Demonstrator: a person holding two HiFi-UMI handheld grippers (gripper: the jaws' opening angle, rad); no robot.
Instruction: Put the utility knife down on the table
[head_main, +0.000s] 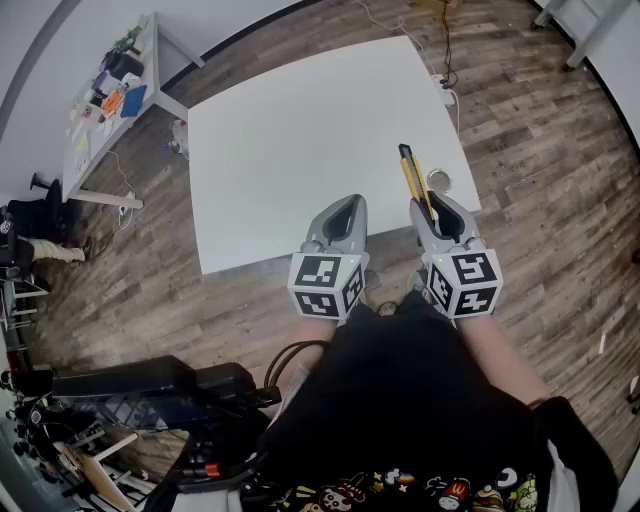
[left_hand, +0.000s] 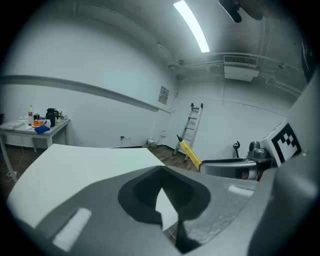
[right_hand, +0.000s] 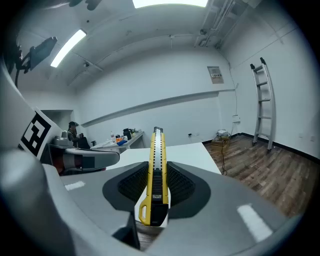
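Observation:
A yellow and black utility knife (head_main: 412, 180) is clamped between the jaws of my right gripper (head_main: 432, 212). It sticks out forward over the near right part of the white table (head_main: 300, 130). In the right gripper view the knife (right_hand: 156, 170) runs straight ahead between the ribbed pads, raised above the tabletop. My left gripper (head_main: 345, 210) hovers beside it at the table's near edge, shut with nothing in it. From the left gripper view the knife (left_hand: 190, 154) shows off to the right.
A small round object (head_main: 437, 181) sits on the table by its right edge, close to the knife. A side table (head_main: 110, 90) with clutter stands far left. A ladder (right_hand: 262, 100) leans on the wall. Black equipment (head_main: 150, 385) lies on the floor near left.

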